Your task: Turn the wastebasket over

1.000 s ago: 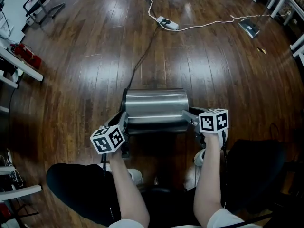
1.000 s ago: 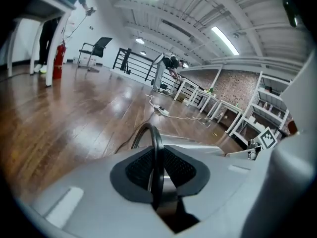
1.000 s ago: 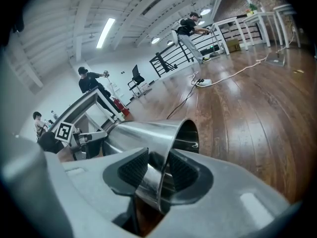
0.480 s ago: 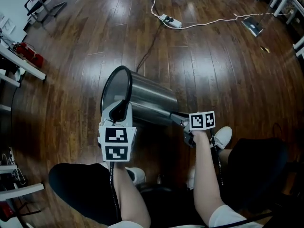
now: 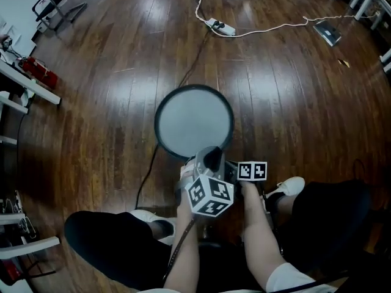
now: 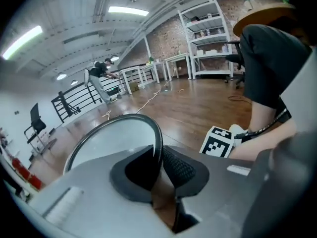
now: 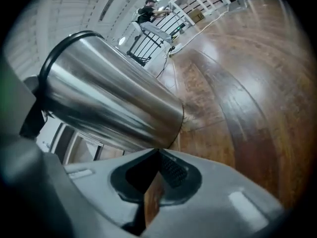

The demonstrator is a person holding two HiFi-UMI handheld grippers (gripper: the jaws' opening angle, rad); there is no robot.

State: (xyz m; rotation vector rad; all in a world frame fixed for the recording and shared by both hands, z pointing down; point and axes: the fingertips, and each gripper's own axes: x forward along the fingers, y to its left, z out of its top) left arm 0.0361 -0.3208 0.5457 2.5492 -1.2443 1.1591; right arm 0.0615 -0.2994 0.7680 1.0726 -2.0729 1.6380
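The steel wastebasket point(image 5: 194, 122) stands with its black-rimmed mouth facing up at me. My left gripper point(image 5: 211, 159) is shut on the near edge of that rim. In the left gripper view the thin black rim point(image 6: 157, 150) runs between the pads. My right gripper point(image 5: 232, 168) sits just right of the left one, low beside the basket's wall, mostly hidden under its marker cube point(image 5: 252, 171). In the right gripper view its jaws point(image 7: 158, 157) are shut with nothing between them. The shiny steel side point(image 7: 109, 103) lies just beyond them.
Dark wooden floor all round. A white power strip with its cable point(image 5: 219, 28) and a flat grey device point(image 5: 324, 34) lie far ahead. White desk legs and a red object point(image 5: 36, 71) stand at the left. The person's legs and white shoe point(image 5: 287, 187) are close behind the grippers.
The basket went from lying on its side to mouth-up. My left gripper swung with the rim from the left to the near middle. My right gripper let go, dropped lower and shut.
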